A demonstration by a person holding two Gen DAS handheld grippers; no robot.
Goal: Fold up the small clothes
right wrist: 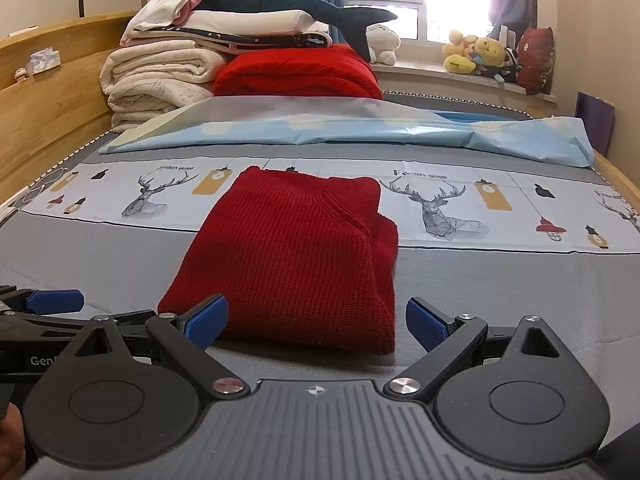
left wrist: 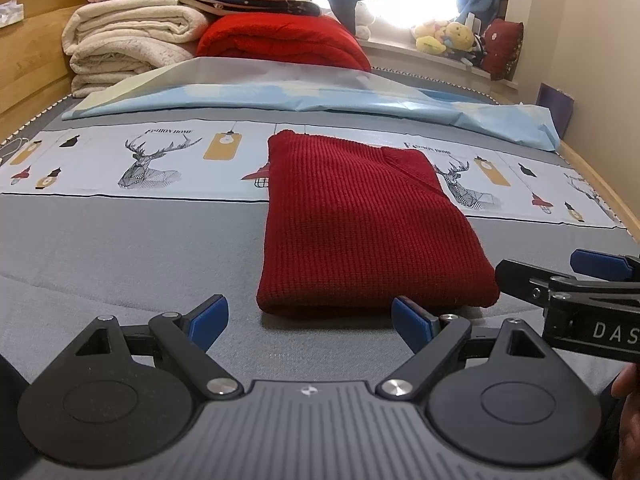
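A: Position of the garment noted. The red knit sweater (left wrist: 360, 220) lies flat on the grey bed cover (left wrist: 120, 248), its far end over the deer-print strip (left wrist: 140, 160), its near folded edge just in front of both tools. It appears folded lengthwise already; a flap is seen doubled over at its far right corner.

B: Tool states recorded. The left gripper (left wrist: 310, 320) is held spread wide, nothing between its blue pads (left wrist: 208, 320), near the sweater's near edge and not touching it. The right gripper (right wrist: 316, 322) is likewise spread and empty, its left pad (right wrist: 206, 318) at or just over the near left corner of the sweater; contact cannot be judged.

A: Step in hand is judged to be the last fold, near edge carried to far edge. It is not yet begun.

B: Advice for a clean fold: the near corners should be taken one per tool, all layers pinched together, since a thick knit is likely to slip if only the top layer is caught. The pads should be slid under the edge, low against the bed cover.

A: Both corners should be lifted level and carried together, so the edge is kept straight. The right side looks bulkier, layers bunched there; a skewed stack is the risk.

B: Release is best made only once the edges are aligned over the deer-print strip.
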